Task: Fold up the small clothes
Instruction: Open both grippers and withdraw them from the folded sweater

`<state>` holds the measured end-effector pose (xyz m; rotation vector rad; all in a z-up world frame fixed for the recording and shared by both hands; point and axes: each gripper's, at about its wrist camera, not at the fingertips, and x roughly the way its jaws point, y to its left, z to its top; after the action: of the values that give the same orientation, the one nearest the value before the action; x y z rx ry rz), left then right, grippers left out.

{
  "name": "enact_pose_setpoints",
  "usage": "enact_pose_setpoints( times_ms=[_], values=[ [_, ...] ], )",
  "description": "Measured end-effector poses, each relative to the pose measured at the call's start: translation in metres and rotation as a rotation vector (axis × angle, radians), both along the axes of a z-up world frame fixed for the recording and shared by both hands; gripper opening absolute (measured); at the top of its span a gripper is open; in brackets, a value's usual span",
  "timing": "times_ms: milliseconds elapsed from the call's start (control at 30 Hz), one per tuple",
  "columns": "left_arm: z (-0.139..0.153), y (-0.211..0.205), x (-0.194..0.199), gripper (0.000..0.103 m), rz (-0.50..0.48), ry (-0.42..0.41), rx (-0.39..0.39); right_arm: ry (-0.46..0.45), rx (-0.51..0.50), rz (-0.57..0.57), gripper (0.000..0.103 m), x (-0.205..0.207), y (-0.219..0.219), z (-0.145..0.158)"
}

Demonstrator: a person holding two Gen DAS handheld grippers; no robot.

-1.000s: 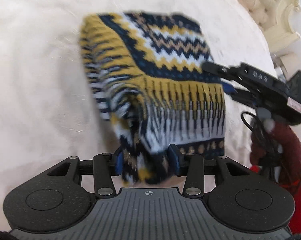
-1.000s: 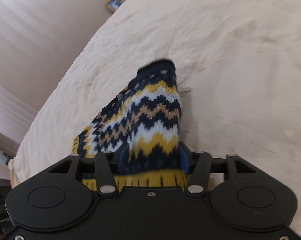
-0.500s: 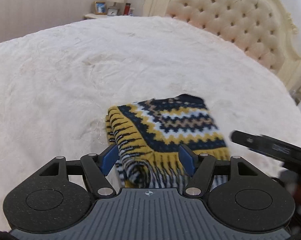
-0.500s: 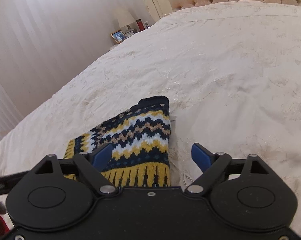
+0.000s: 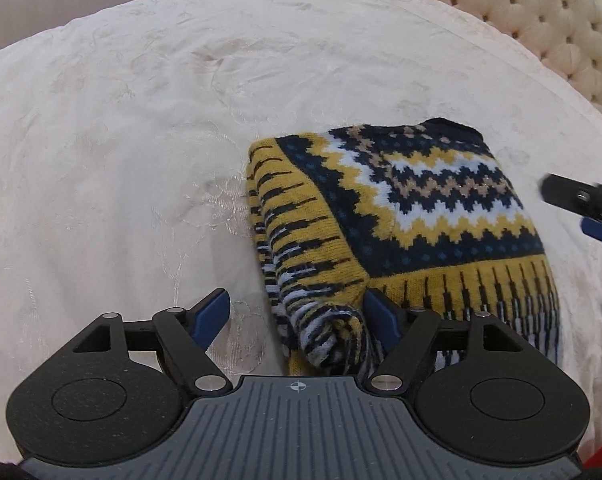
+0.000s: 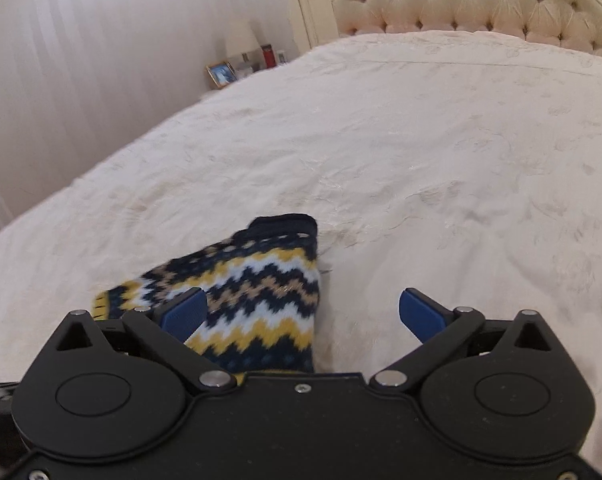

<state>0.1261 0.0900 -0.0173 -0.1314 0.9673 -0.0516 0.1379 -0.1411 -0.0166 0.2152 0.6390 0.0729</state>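
A small knit sweater (image 5: 413, 216) with navy, yellow, white and tan zigzags lies folded on the cream bedspread (image 5: 141, 140). My left gripper (image 5: 297, 312) is open just above the sweater's near left corner, where a rolled striped sleeve sits between the blue pads. My right gripper (image 6: 301, 312) is open over the sweater's right edge (image 6: 261, 292), holding nothing. It also shows at the right edge of the left wrist view (image 5: 585, 208).
A tufted cream headboard (image 6: 461, 4) stands at the far end of the bed. A nightstand with a lamp (image 6: 241, 40), a framed photo (image 6: 221, 74) and small items stands beside it. Curtains cover the left wall.
Both grippers let go of the sweater and opened wide. The sweater dropped from hanging in the air to lying folded on the bed, and both grippers drew back slightly.
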Motion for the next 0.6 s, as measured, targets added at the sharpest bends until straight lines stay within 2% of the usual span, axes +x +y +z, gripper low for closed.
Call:
enact_pose_setpoints(
  times_ms=[167,233,300,367,467,600],
  values=[
    [-0.003,0.002,0.003,0.075,0.004,0.008,-0.007,0.116,-0.142,0.006,0.102,0.031,0.016,-0.03],
    [-0.004,0.002,0.003,0.077,0.0,0.011,-0.007,0.151,-0.146,0.006,0.102,0.036,0.016,-0.043],
    [-0.004,0.002,0.003,0.078,-0.002,0.015,-0.006,0.155,-0.106,-0.003,0.102,0.035,0.011,-0.045],
    [-0.004,0.003,0.004,0.078,-0.003,0.017,-0.004,0.141,-0.081,-0.006,0.102,0.031,0.005,-0.041],
    [0.002,0.002,0.0,0.078,-0.007,-0.015,0.008,0.069,-0.072,-0.004,0.102,0.012,0.003,-0.024],
    [0.024,-0.005,-0.016,0.078,-0.017,-0.161,0.067,-0.018,-0.005,0.014,0.102,-0.025,0.001,0.005]
  ],
)
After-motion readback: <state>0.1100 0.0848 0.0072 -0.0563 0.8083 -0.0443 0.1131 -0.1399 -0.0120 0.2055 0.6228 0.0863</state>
